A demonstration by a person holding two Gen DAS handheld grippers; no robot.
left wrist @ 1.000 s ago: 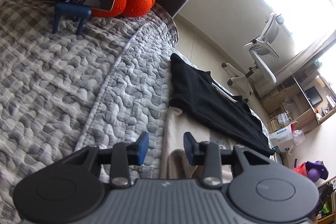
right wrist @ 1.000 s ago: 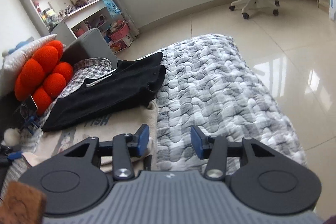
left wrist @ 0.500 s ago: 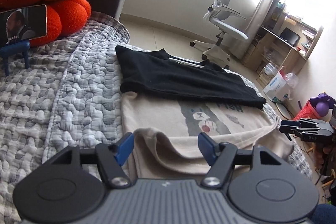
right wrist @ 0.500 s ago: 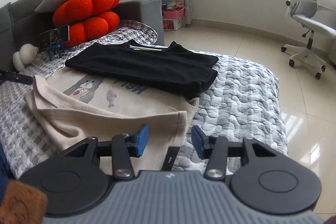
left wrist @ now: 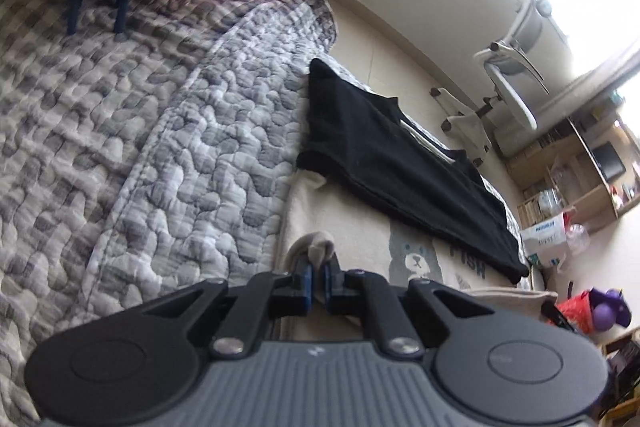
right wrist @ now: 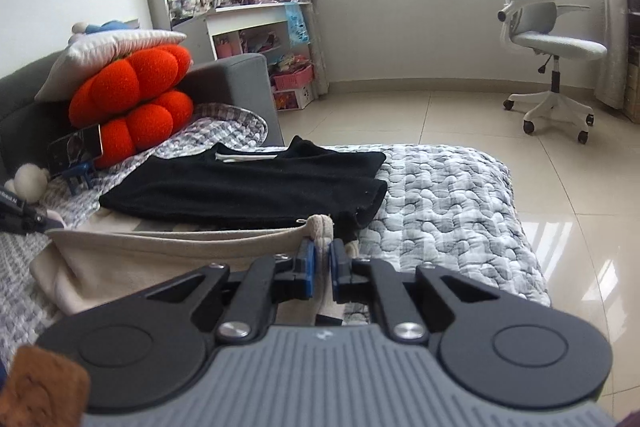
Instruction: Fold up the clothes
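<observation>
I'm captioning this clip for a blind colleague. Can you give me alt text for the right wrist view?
The right gripper is closing on a bunched edge of a beige shirt spread on a grey quilted bed. A folded black shirt lies across the beige one; orange cushions and an office chair sit behind.

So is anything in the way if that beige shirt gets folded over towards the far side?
Yes. The black shirt lies across the far part of the beige shirt. Both hand-held grippers, left and right, pinch the beige shirt's near edge; folding it forward would likely land it on the black one.
</observation>
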